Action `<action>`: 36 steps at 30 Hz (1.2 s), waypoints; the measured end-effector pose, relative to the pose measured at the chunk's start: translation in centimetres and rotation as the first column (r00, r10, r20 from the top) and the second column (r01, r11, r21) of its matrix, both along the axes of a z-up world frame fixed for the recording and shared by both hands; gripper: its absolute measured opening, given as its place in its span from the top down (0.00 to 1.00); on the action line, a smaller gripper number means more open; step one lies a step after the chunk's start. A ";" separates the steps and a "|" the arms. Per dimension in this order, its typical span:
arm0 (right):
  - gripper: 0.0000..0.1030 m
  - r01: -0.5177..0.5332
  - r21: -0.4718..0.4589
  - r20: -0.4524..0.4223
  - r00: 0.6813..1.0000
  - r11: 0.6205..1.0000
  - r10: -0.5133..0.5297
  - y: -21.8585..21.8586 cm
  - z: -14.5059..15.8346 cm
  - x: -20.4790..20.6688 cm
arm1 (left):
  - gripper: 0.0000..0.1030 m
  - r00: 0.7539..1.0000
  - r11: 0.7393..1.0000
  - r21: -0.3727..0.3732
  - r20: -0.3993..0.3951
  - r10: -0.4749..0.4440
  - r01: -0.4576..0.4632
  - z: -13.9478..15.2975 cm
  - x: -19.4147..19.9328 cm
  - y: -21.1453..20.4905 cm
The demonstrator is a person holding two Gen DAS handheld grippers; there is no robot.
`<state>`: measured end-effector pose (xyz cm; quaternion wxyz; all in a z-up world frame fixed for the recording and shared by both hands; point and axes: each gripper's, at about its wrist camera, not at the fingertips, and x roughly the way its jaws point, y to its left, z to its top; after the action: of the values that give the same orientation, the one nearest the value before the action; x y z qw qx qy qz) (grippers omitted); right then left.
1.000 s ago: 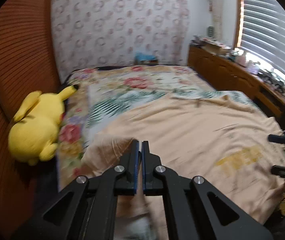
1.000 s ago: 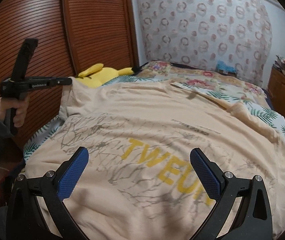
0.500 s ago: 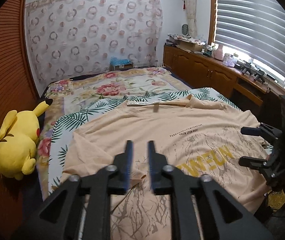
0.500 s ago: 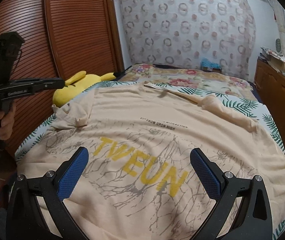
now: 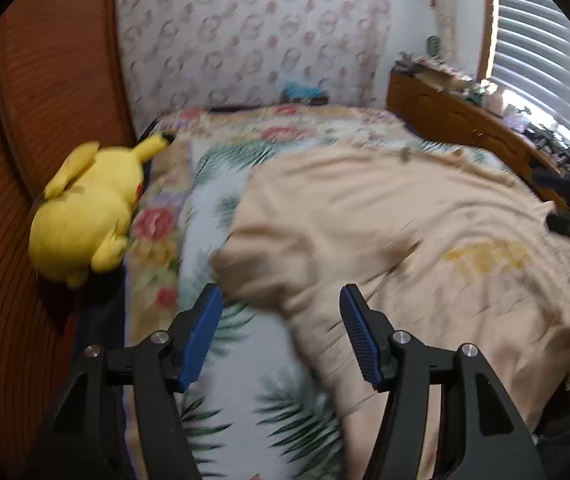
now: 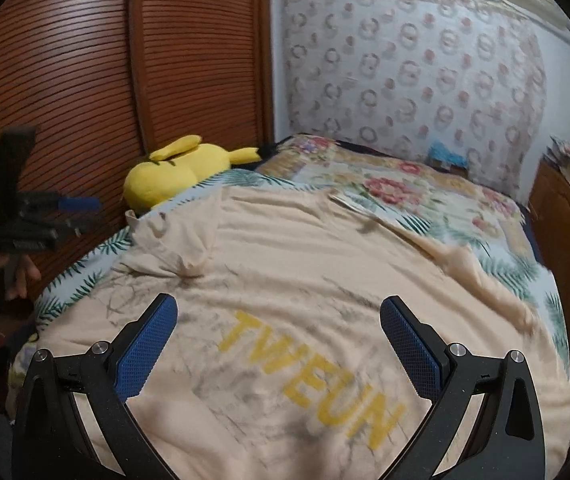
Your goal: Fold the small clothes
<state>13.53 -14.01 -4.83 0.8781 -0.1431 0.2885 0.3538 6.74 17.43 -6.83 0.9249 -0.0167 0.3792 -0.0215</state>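
Observation:
A peach T-shirt with yellow "TWEUN" lettering lies spread, print up, over the bed. Its left sleeve is bunched and crumpled. In the left wrist view the shirt is blurred, with the bunched sleeve just ahead of my left gripper, which is open and empty above the bed's left side. My right gripper is open and empty above the shirt's lower front. The left gripper also shows in the right wrist view, held at the left.
A yellow Pikachu plush lies at the bed's left edge against a brown slatted wardrobe. The leaf-and-flower bedspread shows around the shirt. A wooden sideboard with clutter stands on the right under a window with blinds.
My left gripper has let go of the sleeve and opened wide; the sleeve has dropped in a crumpled bunch. The right gripper stayed open above the print and shifted a little.

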 end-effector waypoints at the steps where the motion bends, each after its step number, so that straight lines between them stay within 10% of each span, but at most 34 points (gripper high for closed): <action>1: 0.01 -0.021 -0.003 -0.001 1.000 1.000 0.021 0.8 0.0 0.2 | 0.42 1.000 1.000 -0.006 -0.014 0.013 -0.013 -0.7 -0.1 0.6; 17: 0.56 -0.276 -0.083 -0.175 0.950 0.958 0.258 15.7 -4.7 6.2 | 0.40 0.995 0.999 0.003 -0.096 0.039 -0.039 -4.6 -0.4 1.5; 28: 0.65 -0.333 -0.122 -0.283 0.915 0.935 0.289 19.1 -8.2 8.1 | 0.21 0.998 1.000 -0.001 -0.069 0.010 -0.011 -4.7 -0.5 0.8; 36: 0.98 -0.359 -0.136 -0.249 0.914 0.923 0.319 18.7 -7.9 7.8 | 0.20 0.998 1.000 -0.002 -0.065 0.009 -0.009 -4.8 -0.3 0.9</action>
<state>21.34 4.69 -12.76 0.7487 -0.2288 0.3861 0.4878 6.46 18.28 -11.59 0.9122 -0.0205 0.4090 -0.0172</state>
